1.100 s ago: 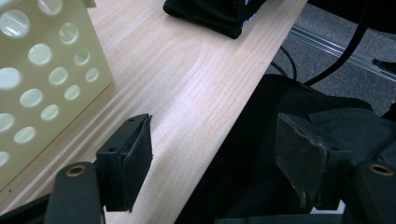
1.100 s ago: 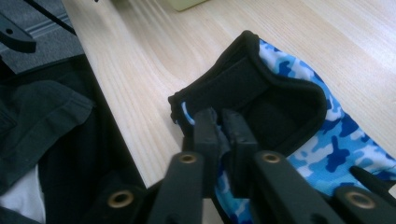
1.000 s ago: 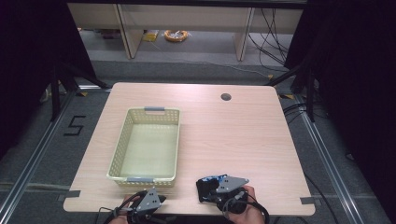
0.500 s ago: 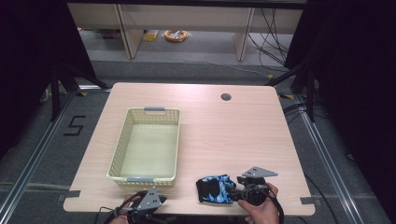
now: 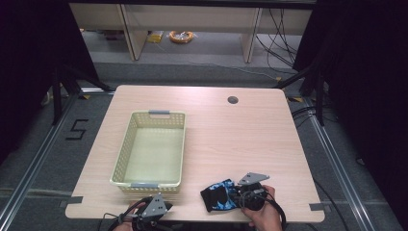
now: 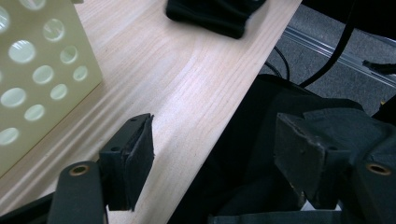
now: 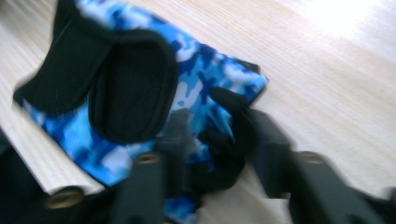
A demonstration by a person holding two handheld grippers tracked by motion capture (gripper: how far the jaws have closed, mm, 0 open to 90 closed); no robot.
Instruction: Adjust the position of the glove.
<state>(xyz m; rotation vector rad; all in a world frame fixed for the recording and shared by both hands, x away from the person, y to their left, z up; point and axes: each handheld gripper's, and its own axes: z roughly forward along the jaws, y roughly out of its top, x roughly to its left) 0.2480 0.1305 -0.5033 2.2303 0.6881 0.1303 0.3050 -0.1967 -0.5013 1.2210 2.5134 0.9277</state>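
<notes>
One glove (image 5: pixel 219 196), blue camouflage with black trim, lay at the near edge of the surface (image 5: pixel 231 139), right of the basket (image 5: pixel 151 151). The right tool (image 7: pixel 210 144) was clenched on its black edge. Soft, light and limp, it would likely droop; pinching a hem suited it. The left tool (image 6: pixel 210 158) hung released, empty.

Table (image 5: pixel 231 139) right of the basket (image 5: pixel 150 147) lay bare, open to passage. Basket walls blocked the left half. A glove (image 5: pixel 219 195) sat near the front edge, apparently flat; view blurred.
</notes>
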